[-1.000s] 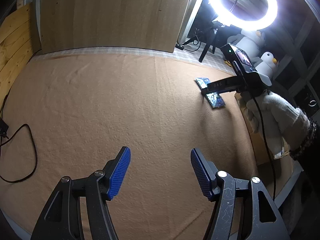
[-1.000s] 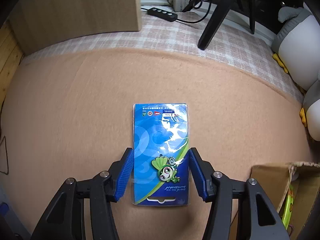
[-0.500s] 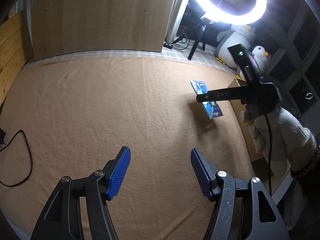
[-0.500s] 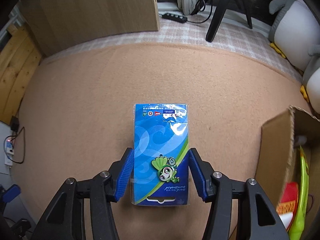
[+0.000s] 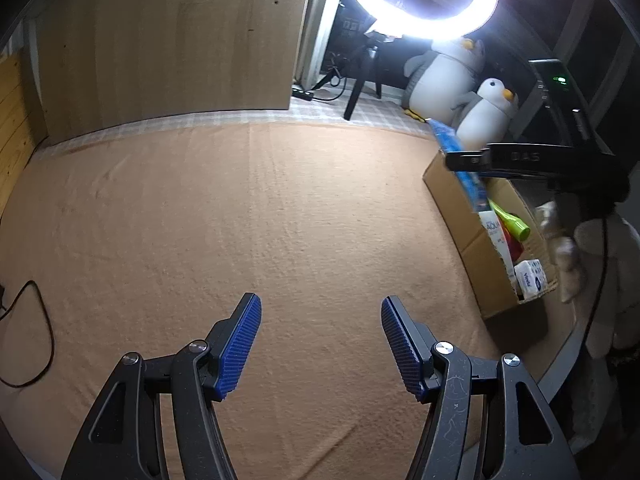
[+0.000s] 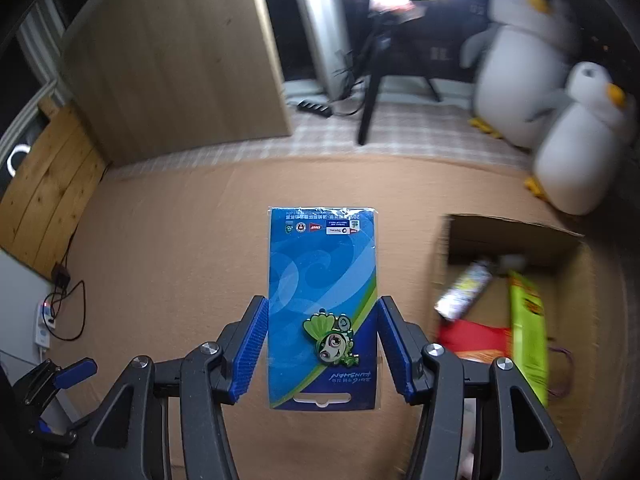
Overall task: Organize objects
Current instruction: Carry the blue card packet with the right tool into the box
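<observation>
My right gripper (image 6: 322,344) is shut on a blue pin card (image 6: 322,280) with a green cartoon badge, held in the air above the tan blanket, left of an open cardboard box (image 6: 512,236). In the left wrist view the same card (image 5: 460,160) shows edge-on in the right gripper (image 5: 466,160), above the box's near wall (image 5: 452,196). The box holds several items, among them a green pack (image 6: 528,332) and a small bottle (image 6: 464,292). My left gripper (image 5: 320,344) is open and empty, low over the blanket (image 5: 240,220).
Two plush penguins (image 6: 568,152) stand behind the box. A ring light (image 5: 424,4) on a tripod stands at the back. A wooden panel (image 5: 168,40) leans at the far edge. A black cable (image 5: 28,340) lies at the left.
The right gripper has lifted the blue card off the blanket and carried it right, up to the cardboard box. The left gripper has stayed open; its view has swung toward the box.
</observation>
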A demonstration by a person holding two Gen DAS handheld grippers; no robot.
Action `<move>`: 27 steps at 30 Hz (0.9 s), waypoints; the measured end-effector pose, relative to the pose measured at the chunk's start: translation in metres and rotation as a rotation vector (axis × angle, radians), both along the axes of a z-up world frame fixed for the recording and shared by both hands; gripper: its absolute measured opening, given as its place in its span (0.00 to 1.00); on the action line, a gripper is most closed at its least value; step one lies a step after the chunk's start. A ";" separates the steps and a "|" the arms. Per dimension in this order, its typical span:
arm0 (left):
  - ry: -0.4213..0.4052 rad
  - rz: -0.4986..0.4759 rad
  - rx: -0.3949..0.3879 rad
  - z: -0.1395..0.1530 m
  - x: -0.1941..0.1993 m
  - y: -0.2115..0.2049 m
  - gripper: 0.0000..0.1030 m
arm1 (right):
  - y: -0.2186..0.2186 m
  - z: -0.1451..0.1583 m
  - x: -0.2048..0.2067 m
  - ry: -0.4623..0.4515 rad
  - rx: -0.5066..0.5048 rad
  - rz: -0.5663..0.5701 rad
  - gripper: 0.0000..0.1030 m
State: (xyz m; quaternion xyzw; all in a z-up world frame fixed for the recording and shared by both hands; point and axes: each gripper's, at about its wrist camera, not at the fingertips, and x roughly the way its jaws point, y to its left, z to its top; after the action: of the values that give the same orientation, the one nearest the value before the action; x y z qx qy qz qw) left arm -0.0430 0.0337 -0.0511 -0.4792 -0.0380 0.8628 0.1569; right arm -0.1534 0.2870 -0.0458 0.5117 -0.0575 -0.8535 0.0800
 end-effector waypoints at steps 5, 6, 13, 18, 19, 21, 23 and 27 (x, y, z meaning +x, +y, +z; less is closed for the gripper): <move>0.002 -0.025 -0.003 0.001 0.002 0.013 0.64 | 0.037 0.009 0.025 0.023 0.008 -0.077 0.50; 0.002 -0.029 -0.005 0.001 0.002 0.016 0.64 | 0.047 0.009 0.029 0.024 0.008 -0.100 0.50; 0.021 -0.061 -0.016 0.007 0.006 0.033 0.64 | 0.094 0.003 0.040 0.010 0.029 -0.203 0.50; 0.030 -0.069 -0.019 0.011 0.008 0.037 0.64 | 0.112 -0.006 0.038 -0.013 0.040 -0.239 0.50; 0.031 -0.070 -0.019 0.012 0.008 0.037 0.64 | 0.114 -0.008 0.037 -0.016 0.038 -0.243 0.50; 0.032 -0.071 -0.019 0.013 0.008 0.037 0.64 | 0.118 -0.012 0.035 -0.025 0.037 -0.248 0.50; 0.034 -0.071 -0.020 0.014 0.009 0.037 0.64 | 0.120 -0.014 0.033 -0.028 0.043 -0.251 0.50; 0.035 -0.071 -0.020 0.014 0.008 0.036 0.64 | 0.122 -0.018 0.026 -0.034 0.062 -0.250 0.50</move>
State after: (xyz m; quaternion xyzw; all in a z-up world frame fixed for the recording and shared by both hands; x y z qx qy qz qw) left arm -0.0349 0.0696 -0.0369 -0.4666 -0.0095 0.8653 0.1830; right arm -0.1274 0.4085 -0.0634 0.5173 -0.0959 -0.8493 -0.0439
